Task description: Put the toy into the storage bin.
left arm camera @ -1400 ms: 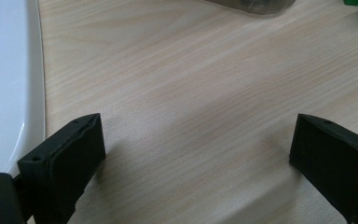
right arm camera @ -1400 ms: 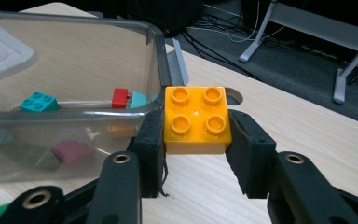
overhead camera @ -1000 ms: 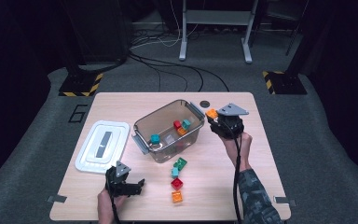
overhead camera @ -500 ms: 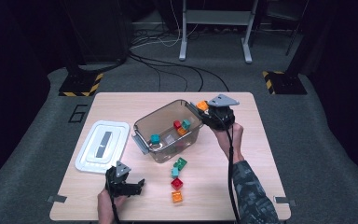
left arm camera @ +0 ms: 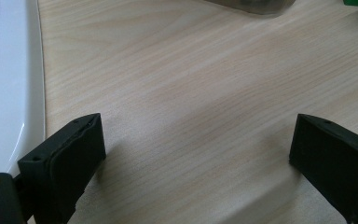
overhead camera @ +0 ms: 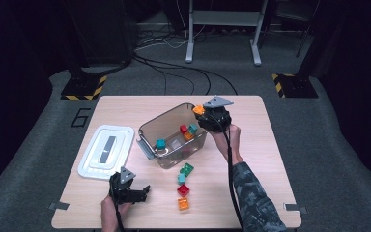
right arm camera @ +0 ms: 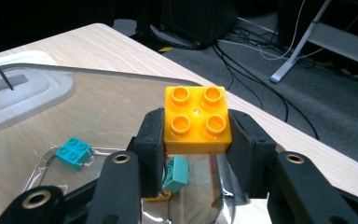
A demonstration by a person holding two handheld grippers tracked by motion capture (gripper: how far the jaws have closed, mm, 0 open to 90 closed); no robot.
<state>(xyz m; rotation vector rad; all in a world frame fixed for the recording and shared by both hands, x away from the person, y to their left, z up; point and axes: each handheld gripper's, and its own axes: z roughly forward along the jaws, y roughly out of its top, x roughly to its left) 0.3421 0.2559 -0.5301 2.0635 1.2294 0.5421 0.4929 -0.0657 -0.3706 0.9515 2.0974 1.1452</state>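
My right gripper (overhead camera: pixel 200 112) is shut on a yellow-orange brick (right arm camera: pixel 196 120), studs up, held over the right rim of the clear plastic bin (overhead camera: pixel 150 127). In the right gripper view the bin (right arm camera: pixel 98 100) lies just below, with a teal brick (right arm camera: pixel 73 152) and another teal brick (right arm camera: pixel 177 173) on its floor. Red, teal and orange bricks (overhead camera: pixel 188 131) lie inside the bin in the high view. My left gripper (overhead camera: pixel 142 192) rests near the table's front edge, open, with bare wood between its jaws (left arm camera: pixel 196 149).
A white lid (overhead camera: pixel 106 151) lies left of the bin, and its edge (left arm camera: pixel 9 88) shows beside my left gripper. Green (overhead camera: pixel 187 169), teal (overhead camera: pixel 181 178), red (overhead camera: pixel 183 190) and orange (overhead camera: pixel 184 204) bricks lie on the table in front of the bin.
My right gripper has carried the yellow-orange brick leftward, from beside the bin's right end to above its rim. The left gripper has stayed put.
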